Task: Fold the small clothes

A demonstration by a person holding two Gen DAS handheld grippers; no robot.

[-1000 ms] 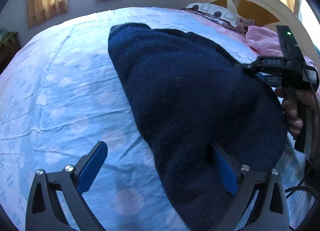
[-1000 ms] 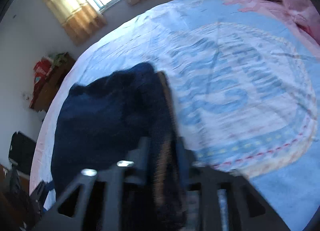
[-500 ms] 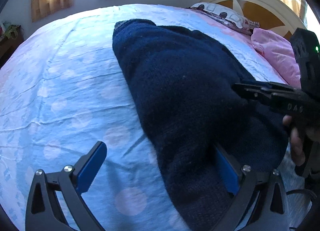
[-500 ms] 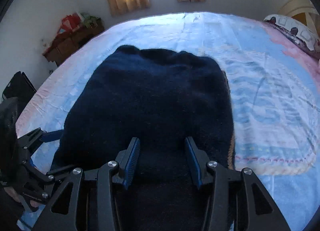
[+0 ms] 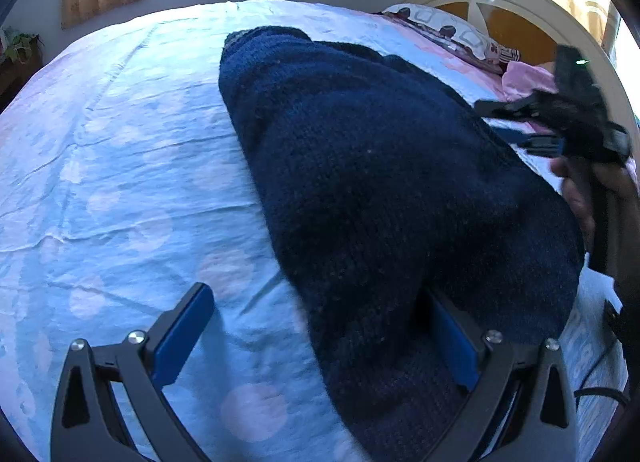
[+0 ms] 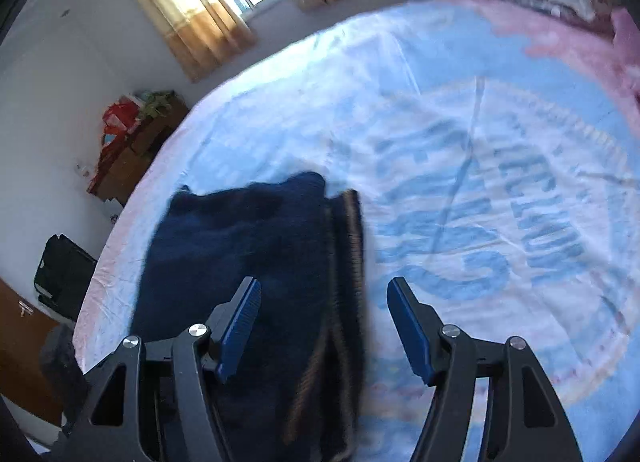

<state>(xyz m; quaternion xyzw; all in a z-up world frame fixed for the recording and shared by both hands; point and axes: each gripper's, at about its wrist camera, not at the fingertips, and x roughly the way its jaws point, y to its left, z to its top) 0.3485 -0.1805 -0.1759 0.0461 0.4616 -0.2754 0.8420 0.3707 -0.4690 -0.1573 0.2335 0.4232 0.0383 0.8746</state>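
A dark navy knitted garment [image 5: 372,189] lies folded on the light blue bedsheet [image 5: 120,165]. My left gripper [image 5: 316,326] is open wide; its near edge lies between the fingers and drapes over the right finger [image 5: 454,340]. My right gripper [image 6: 324,318] is open and empty above the garment's right edge [image 6: 256,262], where a brown-trimmed hem [image 6: 348,246] shows. The right gripper also shows in the left wrist view [image 5: 560,121], held in a hand at the garment's far right side.
A cream and orange headboard [image 5: 500,13], a patterned pillow [image 5: 452,29] and a pink cloth [image 5: 524,81] are at the bed's head. A wooden cabinet with clutter [image 6: 132,141] and a dark bag [image 6: 60,274] stand by the wall. Curtained windows [image 6: 208,1] are behind.
My right gripper has opened wider and lifted up and to the right, off the garment. The left gripper stays open in place with the garment's edge over its right finger.
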